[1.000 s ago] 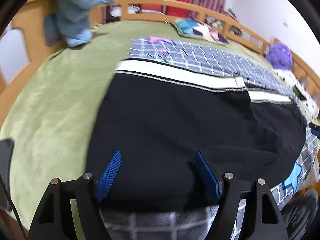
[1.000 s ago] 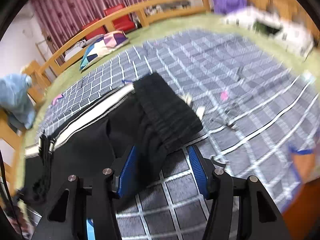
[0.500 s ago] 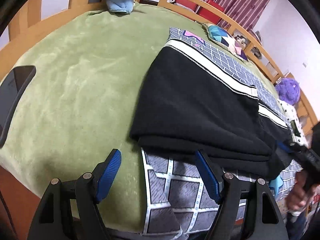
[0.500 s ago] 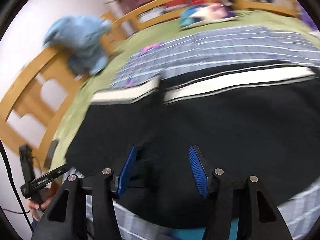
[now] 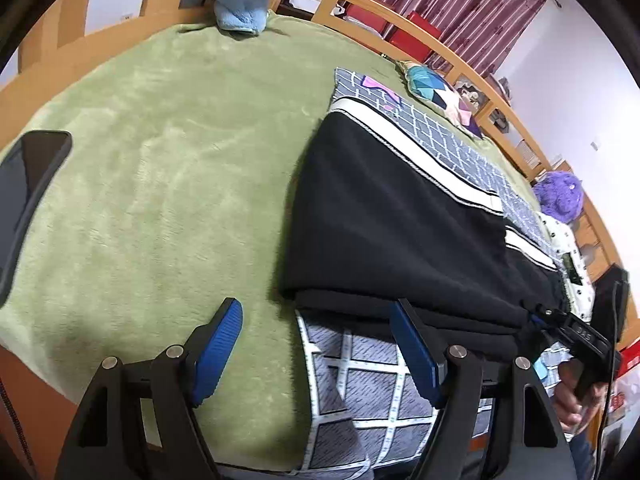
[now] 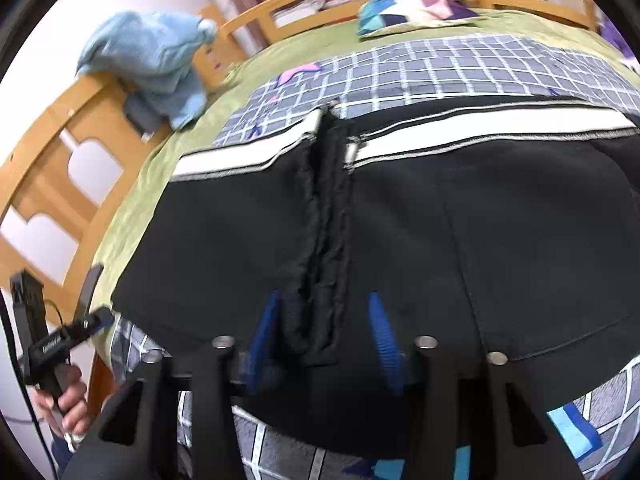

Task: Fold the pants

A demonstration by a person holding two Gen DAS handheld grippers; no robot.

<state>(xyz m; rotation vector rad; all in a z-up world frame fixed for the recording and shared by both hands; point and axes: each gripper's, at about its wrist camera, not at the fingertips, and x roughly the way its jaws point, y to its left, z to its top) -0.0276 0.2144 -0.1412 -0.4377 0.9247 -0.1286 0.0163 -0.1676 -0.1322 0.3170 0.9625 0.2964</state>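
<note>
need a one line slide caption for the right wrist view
Right gripper open above the folded black pants, its blue fingers straddling a bunched black edge, on a grid-patterned sheet.

A wooden bed frame with curved, slatted rails encloses a mattress covered by a green fleece blanket, over which a grey-and-white checked sheet is spread. A light blue blanket hangs over the rail at one corner, a multicoloured geometric cushion lies near the far rail, and a purple plush toy sits further along the bed. Behind the rail hang dark red patterned curtains with red boxes in front of them, and the walls are plain white under even indoor light.
</note>
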